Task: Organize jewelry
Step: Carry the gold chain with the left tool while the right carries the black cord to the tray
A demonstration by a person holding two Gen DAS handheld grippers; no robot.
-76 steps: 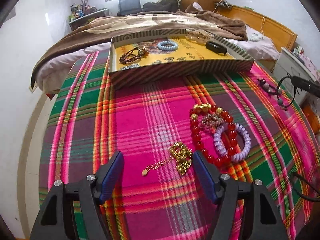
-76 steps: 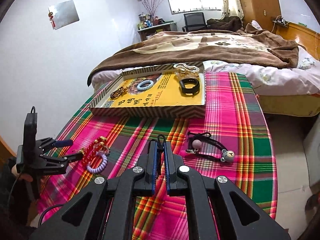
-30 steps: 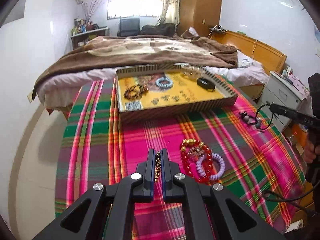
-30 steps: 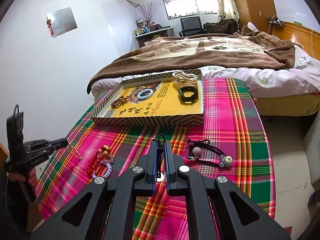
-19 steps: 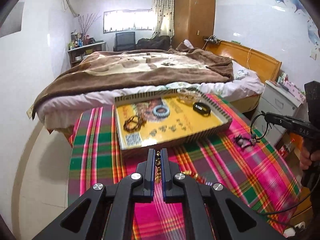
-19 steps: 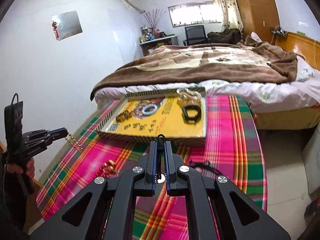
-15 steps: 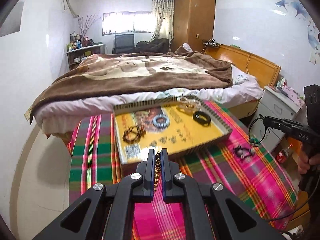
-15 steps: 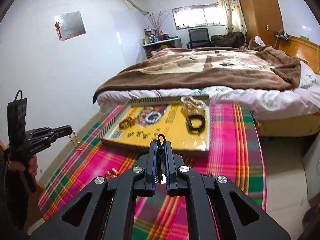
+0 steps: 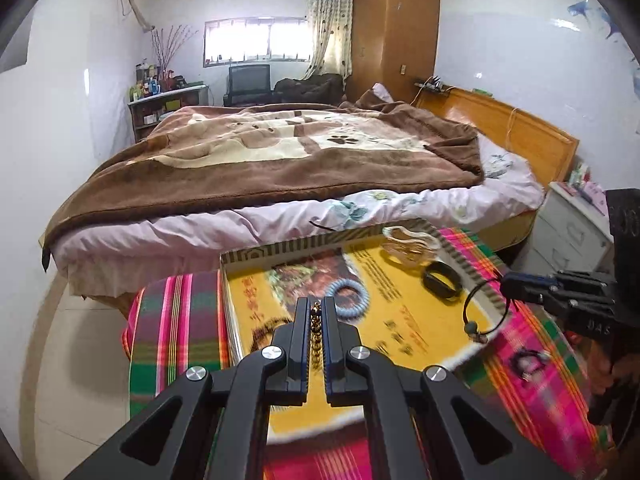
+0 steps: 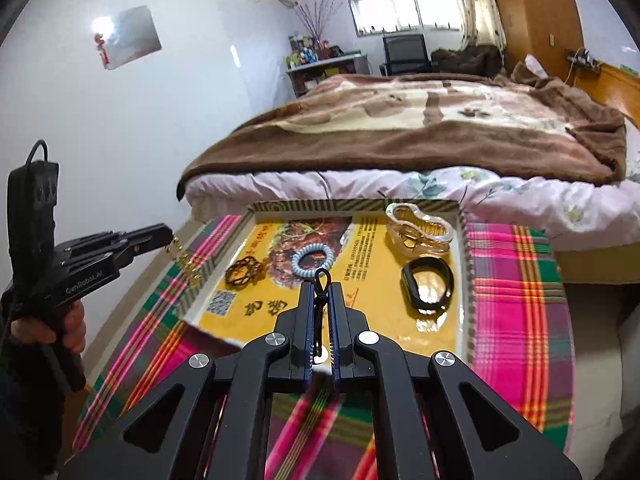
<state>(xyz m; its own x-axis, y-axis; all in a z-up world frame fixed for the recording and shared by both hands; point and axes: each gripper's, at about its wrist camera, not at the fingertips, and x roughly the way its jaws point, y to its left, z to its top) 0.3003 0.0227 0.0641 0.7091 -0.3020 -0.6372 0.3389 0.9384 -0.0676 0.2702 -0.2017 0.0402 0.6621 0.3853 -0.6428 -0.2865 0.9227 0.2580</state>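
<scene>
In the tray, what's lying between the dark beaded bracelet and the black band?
The light blue coil bracelet lies between the dark beaded bracelet and the black band, shown in the right wrist view.

Yellow tray [image 10: 360, 322], pink-green plaid cloth [image 10: 516, 292], brown blanket [image 10: 440, 136]

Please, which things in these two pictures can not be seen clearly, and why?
- Gold chain, left wrist view: lower part hidden behind the left tool.
- Black cord bracelet, right wrist view: mostly hidden between the right tool fingers.
- Dark bead bracelet, left wrist view: blurred, partly covered.
- Tray print: too small to read.
</scene>
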